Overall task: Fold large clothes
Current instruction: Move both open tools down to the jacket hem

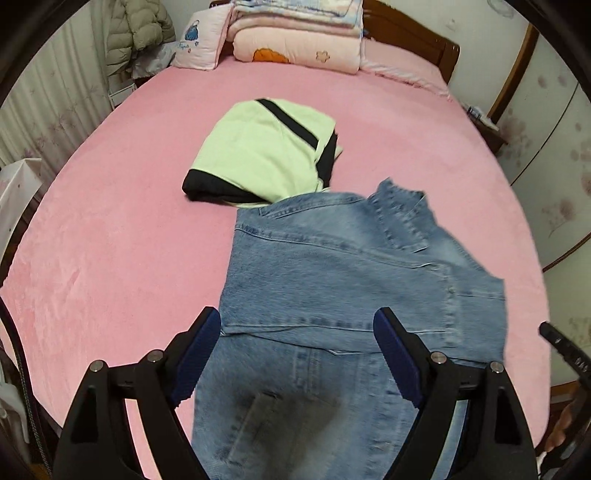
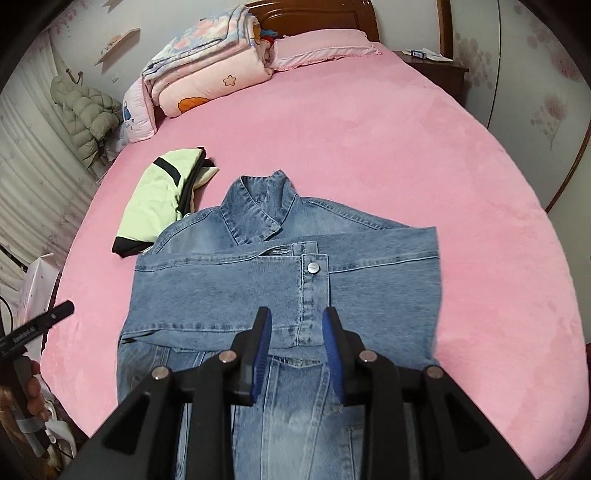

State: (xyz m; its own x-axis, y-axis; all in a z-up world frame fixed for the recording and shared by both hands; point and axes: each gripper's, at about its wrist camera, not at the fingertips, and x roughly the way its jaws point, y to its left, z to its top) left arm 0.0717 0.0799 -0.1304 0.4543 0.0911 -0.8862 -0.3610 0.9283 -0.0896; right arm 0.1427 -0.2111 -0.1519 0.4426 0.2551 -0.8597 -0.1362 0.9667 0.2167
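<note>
A blue denim jacket (image 1: 332,273) lies flat on the pink bed (image 1: 110,240), both sleeves folded across its chest and the collar toward the headboard. It also shows in the right wrist view (image 2: 258,273), with a metal button on the upper cuff. My left gripper (image 1: 297,325) is wide open and empty, hovering over the jacket's near left part. My right gripper (image 2: 297,321) is partly open and empty, above the cuff at the jacket's middle. The lower part of the jacket is hidden under the grippers.
A folded light-green garment with black trim (image 1: 262,151) lies just beyond the jacket's left shoulder (image 2: 155,203). Folded pink quilts (image 1: 295,33) and a pillow (image 1: 201,40) sit by the wooden headboard. A nightstand (image 2: 432,66) stands at the far right.
</note>
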